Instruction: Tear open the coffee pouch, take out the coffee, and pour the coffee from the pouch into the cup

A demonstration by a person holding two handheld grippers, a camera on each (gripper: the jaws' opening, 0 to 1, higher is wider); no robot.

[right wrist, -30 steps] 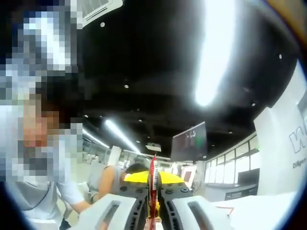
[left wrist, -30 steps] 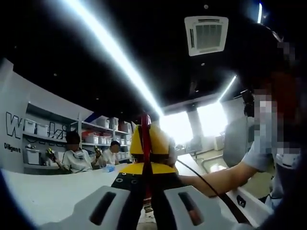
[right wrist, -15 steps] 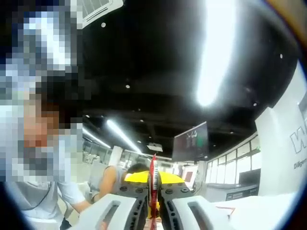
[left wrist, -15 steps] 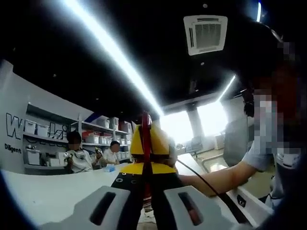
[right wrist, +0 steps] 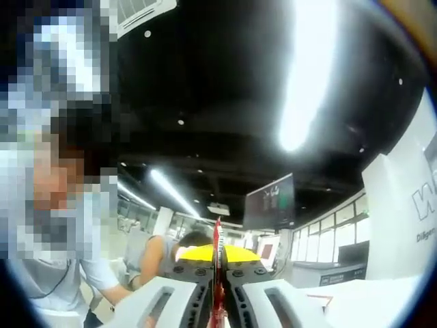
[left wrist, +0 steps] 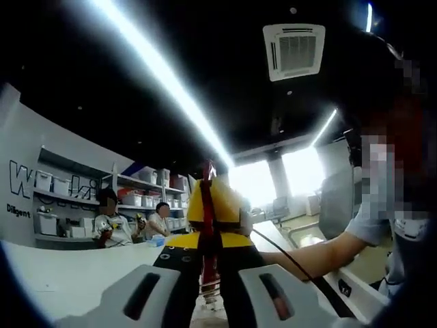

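Thin red foil coffee pouch (left wrist: 207,205) held edge-on in the air, pinched at once by left gripper (left wrist: 208,273) and right gripper (right wrist: 218,294) (yellow-bodied, facing each other), jaws closed tight on it. White table (left wrist: 61,273) below.

White table (left wrist: 61,273); small blue item (left wrist: 156,240) at far edge.

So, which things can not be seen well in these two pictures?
- Coffee pouch: seen edge-on in both views; its print and any tear cannot be told.
- Left gripper view: the right gripper is largely hidden behind the pouch.
- Right gripper view: the pouch's lower part sits hidden between the fingers.
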